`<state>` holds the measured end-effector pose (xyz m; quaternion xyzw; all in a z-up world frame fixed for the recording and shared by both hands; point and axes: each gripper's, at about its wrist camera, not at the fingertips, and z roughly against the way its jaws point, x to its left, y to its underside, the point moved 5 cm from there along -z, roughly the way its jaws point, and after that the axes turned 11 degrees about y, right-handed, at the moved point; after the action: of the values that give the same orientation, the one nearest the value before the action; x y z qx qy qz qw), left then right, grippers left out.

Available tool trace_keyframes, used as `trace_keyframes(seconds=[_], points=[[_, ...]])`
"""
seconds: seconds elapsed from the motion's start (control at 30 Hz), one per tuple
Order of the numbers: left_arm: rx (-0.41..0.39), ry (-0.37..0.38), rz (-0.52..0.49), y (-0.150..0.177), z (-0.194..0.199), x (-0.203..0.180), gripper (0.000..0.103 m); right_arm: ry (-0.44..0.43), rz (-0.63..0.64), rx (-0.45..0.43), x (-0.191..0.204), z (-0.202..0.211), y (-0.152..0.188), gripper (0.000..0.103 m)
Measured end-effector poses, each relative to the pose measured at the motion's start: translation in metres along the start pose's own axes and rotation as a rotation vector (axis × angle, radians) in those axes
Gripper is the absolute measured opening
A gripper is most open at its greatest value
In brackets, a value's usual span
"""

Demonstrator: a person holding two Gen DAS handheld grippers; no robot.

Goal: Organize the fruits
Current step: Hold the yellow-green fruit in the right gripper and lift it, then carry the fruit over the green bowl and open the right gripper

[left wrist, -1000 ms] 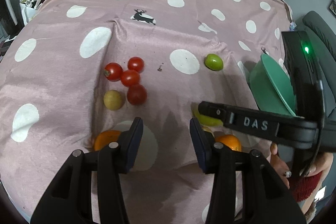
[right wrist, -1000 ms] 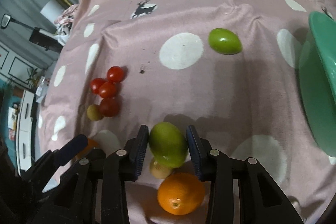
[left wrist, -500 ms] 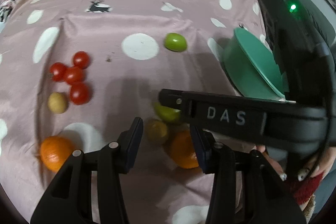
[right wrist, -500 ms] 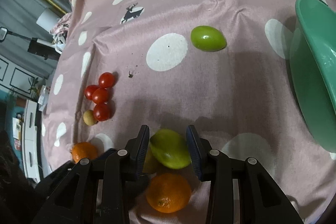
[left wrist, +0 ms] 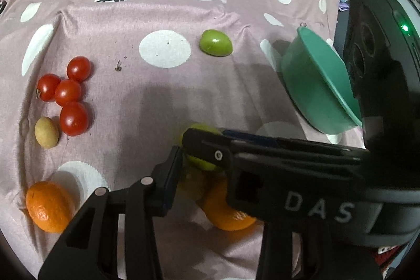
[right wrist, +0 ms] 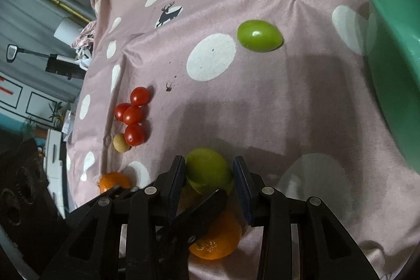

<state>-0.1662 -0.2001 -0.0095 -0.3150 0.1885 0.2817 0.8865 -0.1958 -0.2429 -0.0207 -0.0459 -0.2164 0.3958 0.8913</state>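
Note:
My right gripper is shut on a green fruit just above the pink dotted cloth. Under it lie a small yellowish fruit and an orange. My left gripper reaches in from the left beneath the right one. Its jaws are closing with the small yellowish fruit between them. One of its fingers shows beside that fruit, and the other is hidden behind the right gripper's arm. A second green fruit lies farther back. A teal bowl stands at the right.
Several red tomatoes cluster at the left, with a small tan fruit beside them. Another orange sits at the near left. The cloth's far edge and room clutter lie beyond.
My left gripper has swung right and down into the fruit pile under the right gripper, and its jaws have narrowed. The right gripper kept the green fruit and drifted slightly.

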Motion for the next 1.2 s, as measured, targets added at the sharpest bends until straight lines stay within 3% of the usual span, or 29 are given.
trace_keyframes(seconds=[0.3,0.6,0.8,1.2], points=[[-0.045,0.001,-0.013,-0.004,0.005,-0.005,0.041,0.045,-0.022,-0.03,0.0,0.006,0.001,0.04],[-0.185,-0.029,-0.175,-0.031,0.043,-0.057,0.04,0.024,-0.012,-0.234,0.001,0.073,-0.012,0.04],[-0.241,-0.032,-0.28,-0.048,0.048,-0.1,0.04,0.006,-0.052,-0.353,-0.017,0.118,-0.031,0.04],[-0.198,0.033,-0.426,-0.063,0.001,-0.172,0.039,0.002,-0.213,-0.503,-0.084,0.156,-0.046,0.04]])
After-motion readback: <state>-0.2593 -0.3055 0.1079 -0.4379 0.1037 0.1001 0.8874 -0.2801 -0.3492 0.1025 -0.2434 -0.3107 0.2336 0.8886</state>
